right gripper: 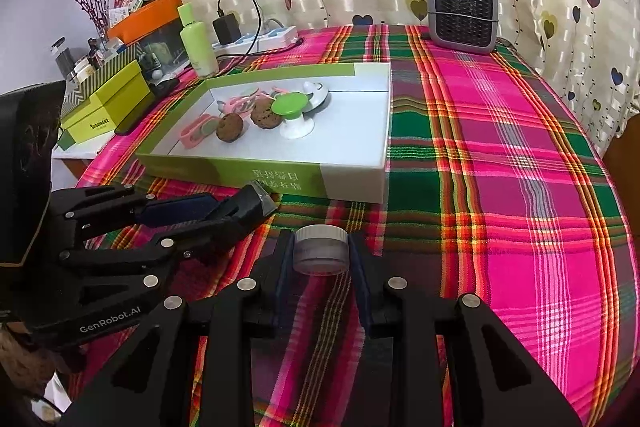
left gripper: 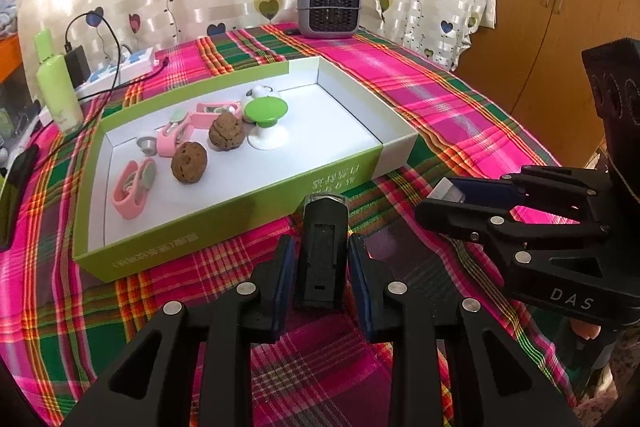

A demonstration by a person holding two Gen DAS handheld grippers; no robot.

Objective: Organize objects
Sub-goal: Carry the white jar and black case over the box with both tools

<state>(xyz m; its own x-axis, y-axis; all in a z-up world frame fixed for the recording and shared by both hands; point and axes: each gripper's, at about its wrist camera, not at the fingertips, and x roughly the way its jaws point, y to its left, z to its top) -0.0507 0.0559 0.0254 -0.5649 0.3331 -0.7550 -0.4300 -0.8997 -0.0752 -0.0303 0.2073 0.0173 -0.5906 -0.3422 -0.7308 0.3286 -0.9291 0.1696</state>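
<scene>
My left gripper (left gripper: 320, 247) is shut on a black trimmer (left gripper: 320, 251), whose silver head points toward the box. In the right wrist view that gripper (right gripper: 224, 207) reaches in from the left with the trimmer (right gripper: 250, 205) just in front of the box wall. The right gripper (right gripper: 320, 251) is shut on a small clear jar with a white lid (right gripper: 320, 247), held above the plaid cloth. A shallow green-and-white box (left gripper: 224, 203) lies ahead. It holds two brown walnuts (left gripper: 189, 162), pink clips (left gripper: 130, 189) and a green-topped white stand (left gripper: 266, 123).
A grey heater (left gripper: 329, 3) stands at the table's far edge. A green bottle (left gripper: 58, 83), a power strip with charger (left gripper: 120, 67) and a dark phone (left gripper: 18, 183) sit at the left. Green boxes (right gripper: 104, 107) are stacked beyond the left edge. A wooden cabinet (left gripper: 560, 27) is at the right.
</scene>
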